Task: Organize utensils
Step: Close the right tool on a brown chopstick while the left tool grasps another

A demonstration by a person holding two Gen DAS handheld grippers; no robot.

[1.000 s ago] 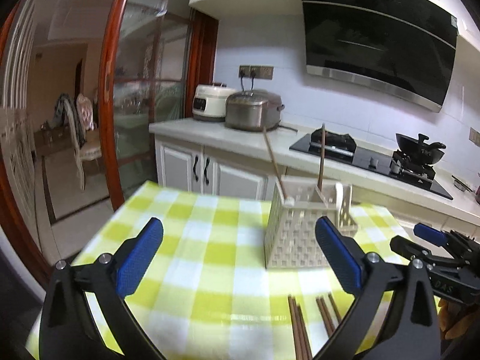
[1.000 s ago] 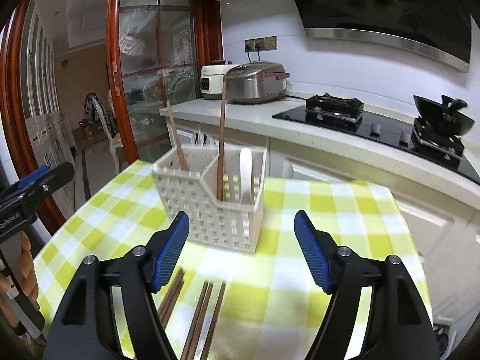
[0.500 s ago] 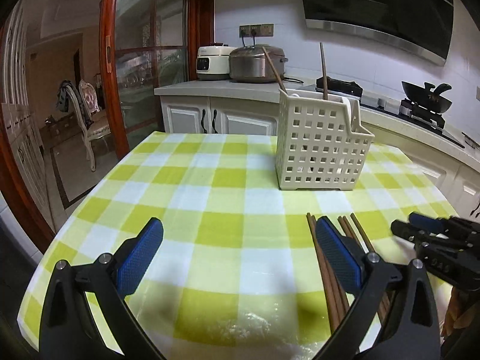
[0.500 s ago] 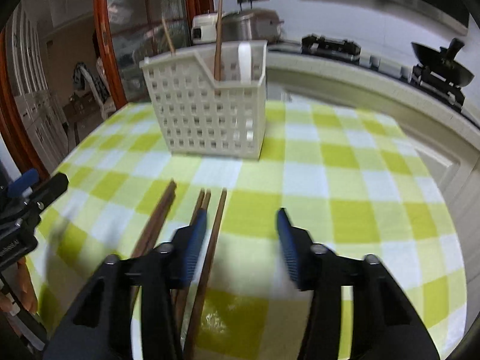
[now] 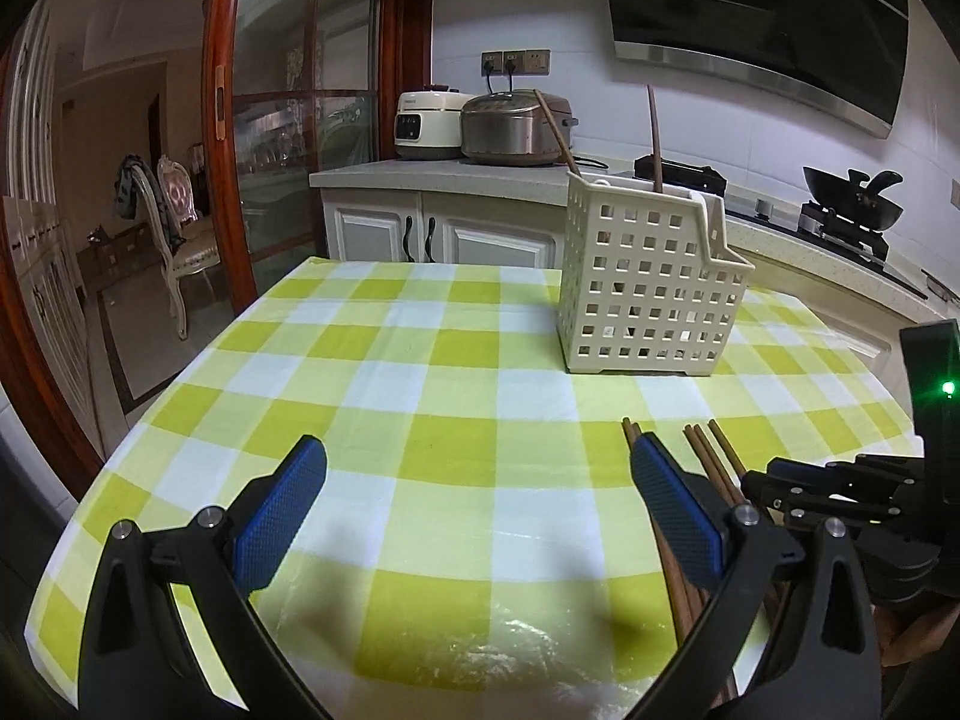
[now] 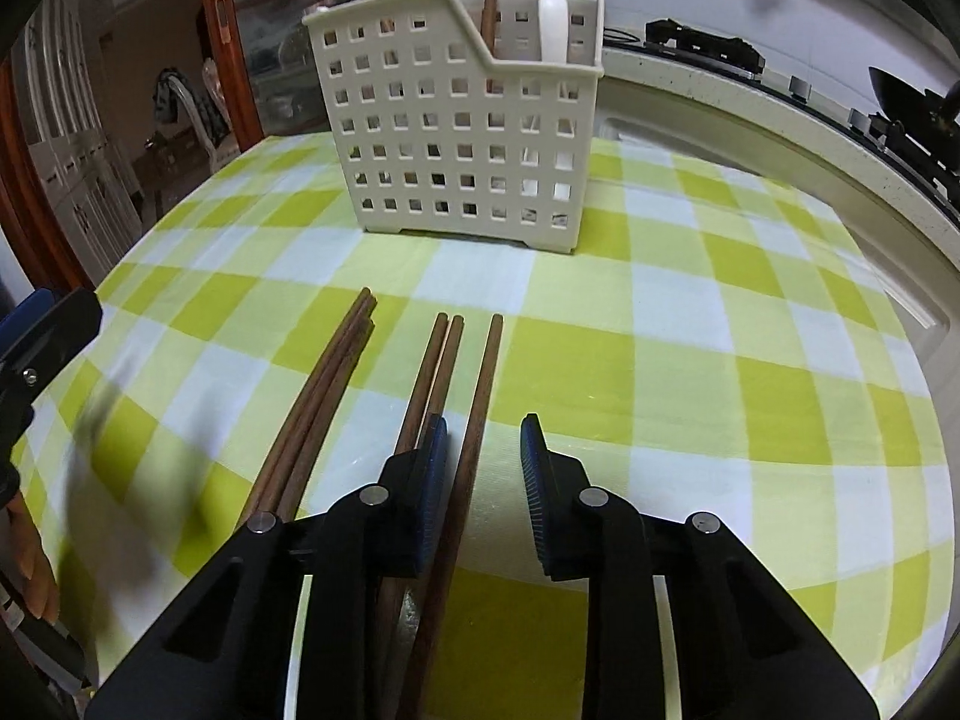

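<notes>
Two chopsticks and a white spoon stand in the utensil basket [image 6: 462, 120]; five chopsticks [image 6: 480, 396] remain on the table [image 6: 690, 360]. The right gripper [image 6: 483, 480] fingers are closing around one, not yet pressing; the left gripper [image 5: 480, 510] fingers gape wide, empty.

Home kitchen. Grey counter [image 5: 420, 171] on white cabinets [image 5: 384, 234] carries two rice cookers [image 5: 516, 127], plugged into wall sockets [image 5: 515, 62]. Black range hood [image 5: 756, 6] hangs over a gas hob with a wok [image 5: 852, 195]. Table under green-checked cloth [image 5: 384, 396]. Wood-framed glass door [image 5: 288, 120] opens onto what looks like a dining room: ornate chair [image 5: 174, 222], dim.
</notes>
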